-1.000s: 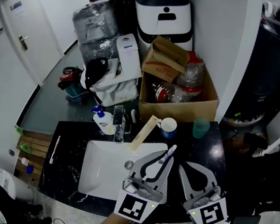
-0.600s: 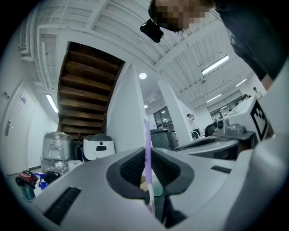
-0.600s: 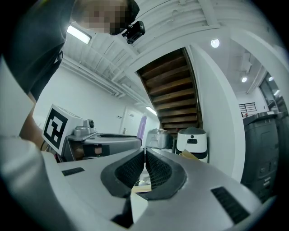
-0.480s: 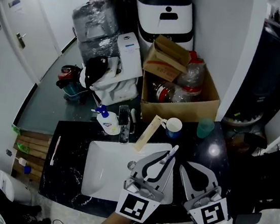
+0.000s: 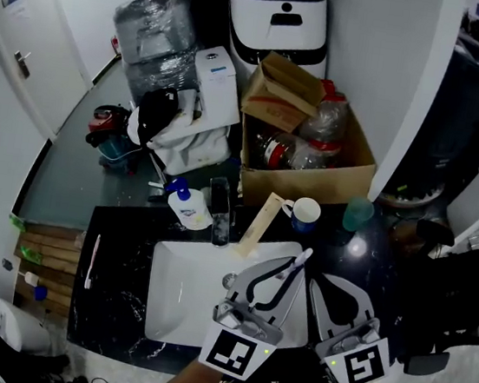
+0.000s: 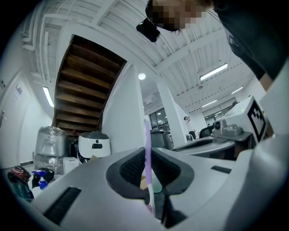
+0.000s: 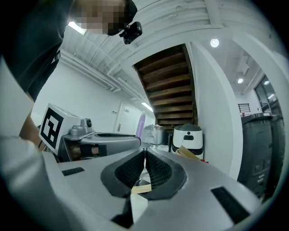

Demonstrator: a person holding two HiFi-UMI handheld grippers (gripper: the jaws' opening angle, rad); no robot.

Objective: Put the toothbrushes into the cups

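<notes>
My left gripper (image 5: pixel 289 270) hovers over the right rim of the white sink (image 5: pixel 175 296), shut on a toothbrush (image 5: pixel 301 258) with a pale purple handle that pokes out past the tips. That handle (image 6: pixel 147 160) runs upright between the pads in the left gripper view. Beyond it on the black counter stand a white and blue mug (image 5: pixel 306 212) and a green cup (image 5: pixel 358 214). My right gripper (image 5: pixel 317 281) sits just right of the left one, shut with nothing in it (image 7: pixel 145 155). A second toothbrush (image 5: pixel 91 260) lies on the counter's far left.
A soap pump bottle (image 5: pixel 191 211), a faucet (image 5: pixel 221 221) and a long beige box (image 5: pixel 257 225) line the sink's back edge. Behind the counter stands an open cardboard box (image 5: pixel 347 170) of bottles, with wrapped goods and a white appliance (image 5: pixel 279 21) farther back.
The head view has drifted a little, so the counter sits slightly lower and to the right. Both grippers keep their places and the left keeps its hold on the toothbrush.
</notes>
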